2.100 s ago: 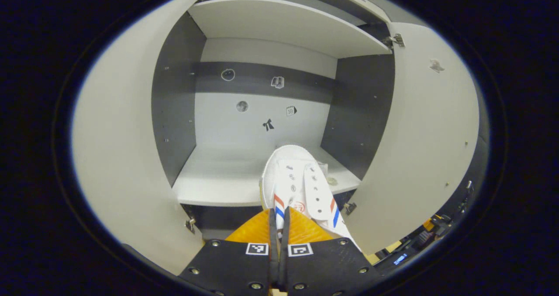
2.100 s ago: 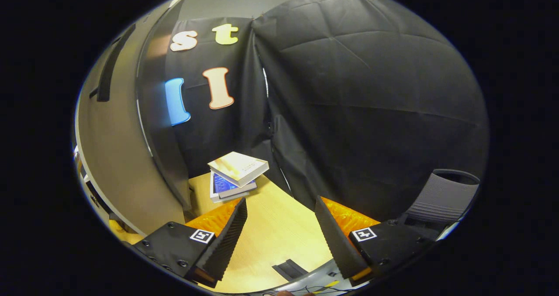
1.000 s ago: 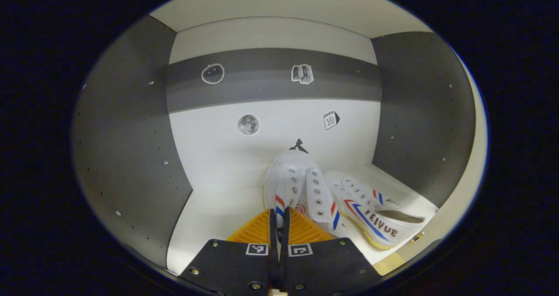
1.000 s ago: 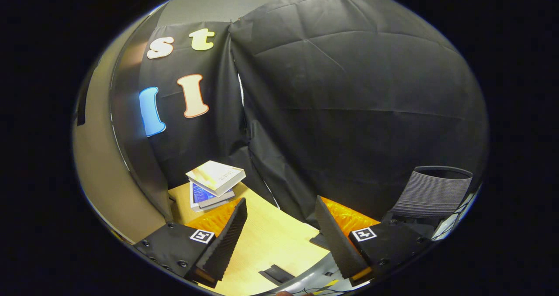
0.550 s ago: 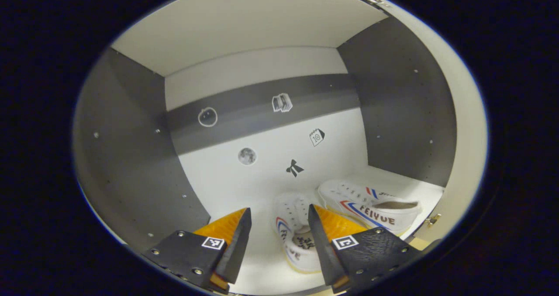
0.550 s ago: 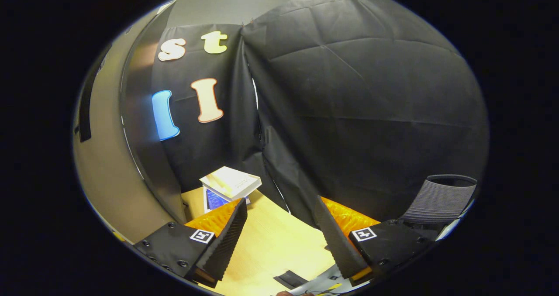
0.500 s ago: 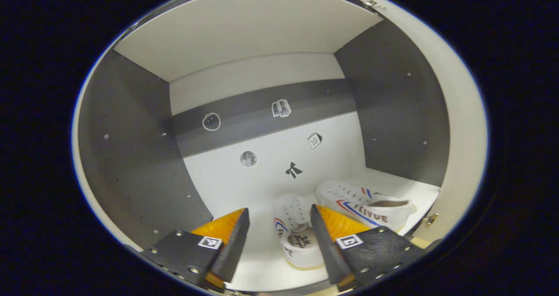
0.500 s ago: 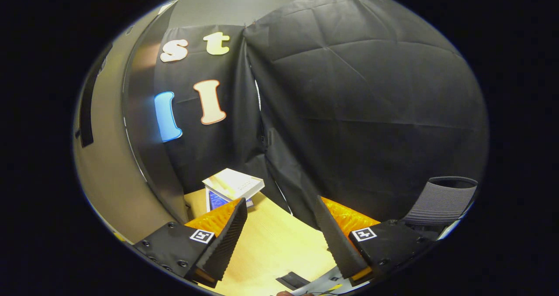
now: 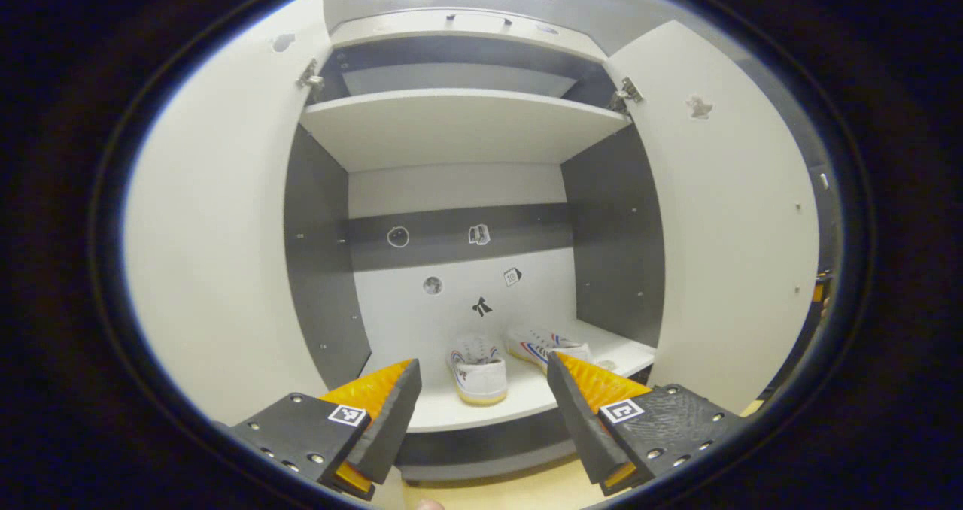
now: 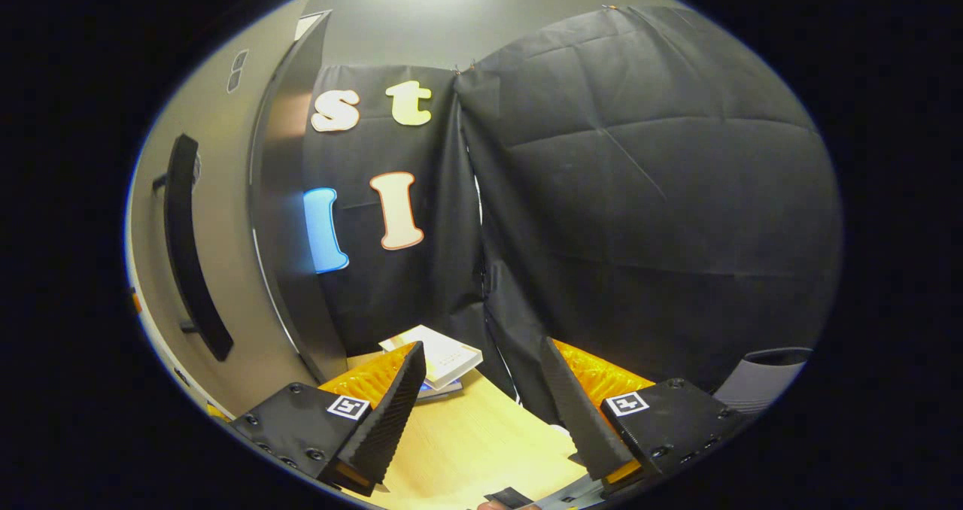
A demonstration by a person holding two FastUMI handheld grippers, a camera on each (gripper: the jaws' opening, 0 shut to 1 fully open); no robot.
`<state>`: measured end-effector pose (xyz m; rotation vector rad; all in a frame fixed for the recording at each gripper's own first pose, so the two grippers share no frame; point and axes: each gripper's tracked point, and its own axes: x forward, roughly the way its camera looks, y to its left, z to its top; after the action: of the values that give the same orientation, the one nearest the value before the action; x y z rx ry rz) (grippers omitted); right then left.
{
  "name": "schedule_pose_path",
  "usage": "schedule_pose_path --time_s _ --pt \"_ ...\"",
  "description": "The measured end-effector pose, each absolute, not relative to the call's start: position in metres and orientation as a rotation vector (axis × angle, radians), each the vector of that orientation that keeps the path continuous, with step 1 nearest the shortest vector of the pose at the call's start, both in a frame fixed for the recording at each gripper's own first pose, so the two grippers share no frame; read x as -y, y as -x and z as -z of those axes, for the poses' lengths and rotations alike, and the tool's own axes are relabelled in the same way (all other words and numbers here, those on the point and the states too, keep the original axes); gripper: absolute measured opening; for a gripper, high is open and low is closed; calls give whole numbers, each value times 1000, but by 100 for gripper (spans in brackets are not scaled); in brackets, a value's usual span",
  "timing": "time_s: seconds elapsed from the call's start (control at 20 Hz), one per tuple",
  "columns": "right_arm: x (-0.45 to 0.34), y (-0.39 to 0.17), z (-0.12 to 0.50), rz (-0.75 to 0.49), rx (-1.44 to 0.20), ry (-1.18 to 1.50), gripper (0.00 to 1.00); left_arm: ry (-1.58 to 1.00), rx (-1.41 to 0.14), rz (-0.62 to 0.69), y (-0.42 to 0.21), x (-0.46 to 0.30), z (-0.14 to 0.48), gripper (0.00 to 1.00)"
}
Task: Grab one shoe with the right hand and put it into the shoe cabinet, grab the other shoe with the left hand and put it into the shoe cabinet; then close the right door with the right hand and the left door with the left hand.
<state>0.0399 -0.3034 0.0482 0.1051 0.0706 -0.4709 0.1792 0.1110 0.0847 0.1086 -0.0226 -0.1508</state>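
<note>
Having let go of its sneaker (image 9: 476, 371) beside the other sneaker (image 9: 543, 344) on the shoe cabinet (image 9: 451, 122) shelf at lower centre, the left gripper (image 9: 481, 408) has backed out, jaws released; the right gripper (image 10: 481, 405), jaws spread and empty, should shut the right door (image 10: 226, 269) next.

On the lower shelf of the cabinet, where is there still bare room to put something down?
The white lower shelf is bare on its left half, between the grey left side wall and the white heel-out sneaker. The right half is crowded: the second white striped sneaker lies there, next to the grey right wall.
</note>
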Motion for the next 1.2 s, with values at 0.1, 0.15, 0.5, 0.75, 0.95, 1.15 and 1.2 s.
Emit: schedule_pose_path --time_s 0.1,0.15,0.5,0.75,0.95,1.15,1.2 --pt "293 -40 -75 433 -23 -109 92 -64 12 137 -155 -110 -77 98" --pt "286 -40 -86 408 1 -113 92 -35 10 141 -144 -107 -69 98" --pt "240 -54 -135 235 80 -104 92 -21 -70 156 -100 -95 -19 99" --pt "221 -59 -144 154 53 -12 98 8 -57 136 -87 -97 -29 96" --pt "208 -61 -146 89 35 -12 97 13 -46 113 -79 -98 -32 96" --pt "197 -59 -148 76 49 -1 96 5 -56 99 -68 -99 -31 96" --pt "192 -58 -148 68 47 6 96 9 -59 100 -66 -99 -31 98"
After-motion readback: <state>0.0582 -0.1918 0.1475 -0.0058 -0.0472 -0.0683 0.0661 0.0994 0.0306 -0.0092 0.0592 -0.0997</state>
